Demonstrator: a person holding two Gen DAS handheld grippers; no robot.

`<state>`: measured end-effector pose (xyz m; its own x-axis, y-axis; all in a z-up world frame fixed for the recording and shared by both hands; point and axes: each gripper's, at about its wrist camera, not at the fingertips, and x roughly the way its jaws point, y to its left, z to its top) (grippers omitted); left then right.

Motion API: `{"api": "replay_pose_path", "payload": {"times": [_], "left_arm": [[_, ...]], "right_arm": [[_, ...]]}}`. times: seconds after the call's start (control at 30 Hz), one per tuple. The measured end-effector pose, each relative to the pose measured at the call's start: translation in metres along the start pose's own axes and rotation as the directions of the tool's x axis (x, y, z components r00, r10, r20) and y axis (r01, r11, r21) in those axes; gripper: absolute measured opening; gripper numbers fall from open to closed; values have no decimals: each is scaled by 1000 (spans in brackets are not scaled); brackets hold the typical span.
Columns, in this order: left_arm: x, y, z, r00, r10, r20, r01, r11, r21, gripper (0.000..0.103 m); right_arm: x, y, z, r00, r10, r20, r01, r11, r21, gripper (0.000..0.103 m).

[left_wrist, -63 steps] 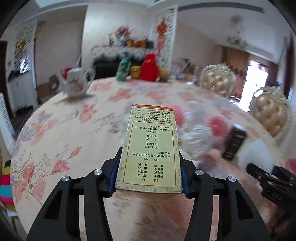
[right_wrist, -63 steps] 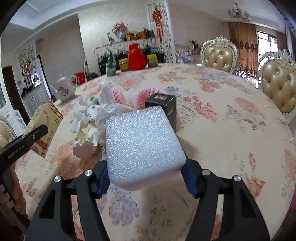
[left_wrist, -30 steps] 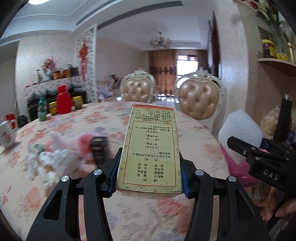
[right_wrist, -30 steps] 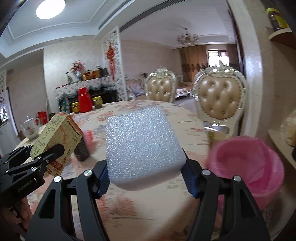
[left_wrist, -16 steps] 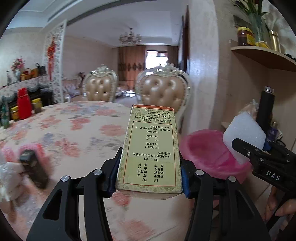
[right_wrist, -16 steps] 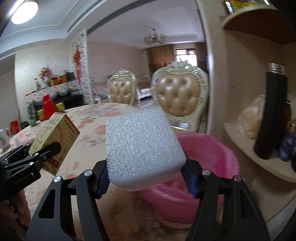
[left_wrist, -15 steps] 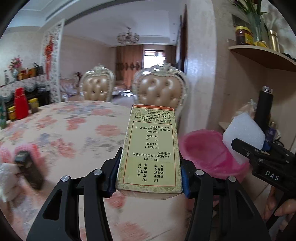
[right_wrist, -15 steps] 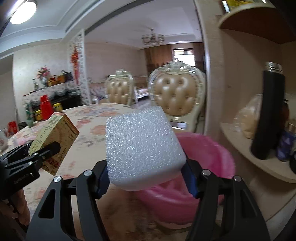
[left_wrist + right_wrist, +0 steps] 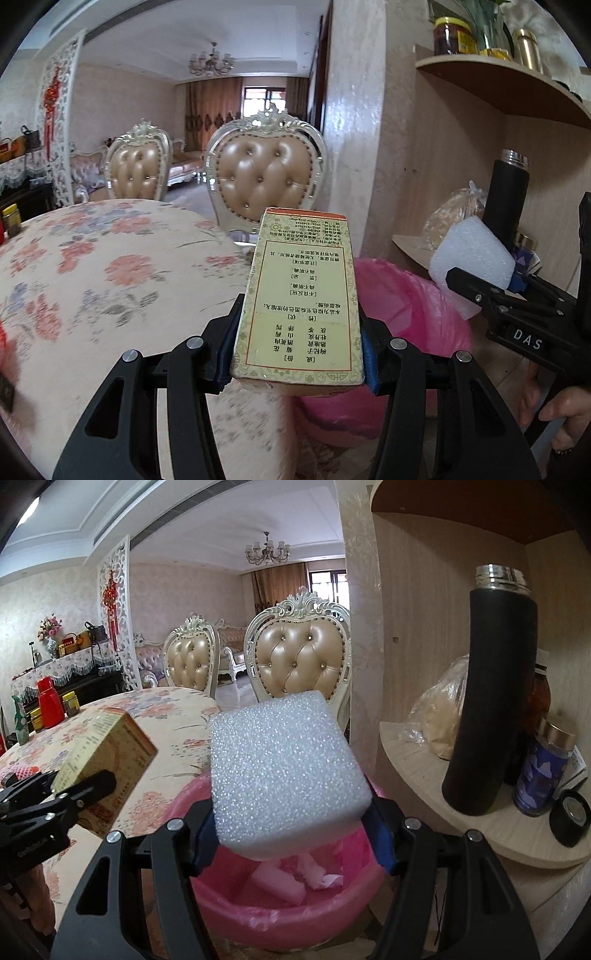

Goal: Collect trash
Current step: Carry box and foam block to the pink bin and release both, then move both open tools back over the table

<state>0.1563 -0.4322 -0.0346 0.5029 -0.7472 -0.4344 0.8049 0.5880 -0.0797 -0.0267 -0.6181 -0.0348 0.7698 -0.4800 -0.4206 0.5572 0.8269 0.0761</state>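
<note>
The left gripper (image 9: 297, 354) has its jaws clamped on the flanks of a yellow printed carton (image 9: 301, 295), which juts forward toward twelve o'clock in the left wrist view; the right gripper (image 9: 291, 827) is clamped likewise on a white foam block (image 9: 284, 764). Both loads are at the pink-lined bin (image 9: 280, 912); in the right wrist view the foam hangs directly over the bin's mouth, while in the left wrist view the carton sits over the bin's near rim, with the bin spreading toward three o'clock behind it. Inside the bin, at about six o'clock under the foam, lie some white scraps (image 9: 295, 877), so part of the collecting looks done already. What remains, by my reading, is to release both pieces into the bin; at nine o'clock in the left wrist view a blurred dark object (image 9: 5, 391) and a red patch sit on the floral table (image 9: 110, 266), possibly more trash to fetch, though too smeared to tell.
</note>
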Motion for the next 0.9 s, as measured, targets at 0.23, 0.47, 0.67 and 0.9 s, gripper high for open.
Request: {"api": "replay_pose_path", "payload": {"times": [0.23, 0.47, 0.67, 0.9], "left_arm": [[30, -5, 11, 999, -26, -20, 26, 1000, -1, 50], [63, -17, 15, 997, -50, -57, 51, 999, 14, 50], [80, -38, 15, 995, -76, -61, 79, 996, 49, 89], [62, -30, 13, 1000, -16, -23, 17, 999, 38, 93]], "right_arm": [[23, -8, 3, 1000, 15, -27, -14, 1000, 21, 68], [27, -31, 5, 1000, -1, -8, 1, 998, 65, 83], [8, -53, 4, 999, -44, 12, 42, 993, 108, 83], [4, -47, 0, 1000, -30, 10, 29, 994, 109, 83]]}}
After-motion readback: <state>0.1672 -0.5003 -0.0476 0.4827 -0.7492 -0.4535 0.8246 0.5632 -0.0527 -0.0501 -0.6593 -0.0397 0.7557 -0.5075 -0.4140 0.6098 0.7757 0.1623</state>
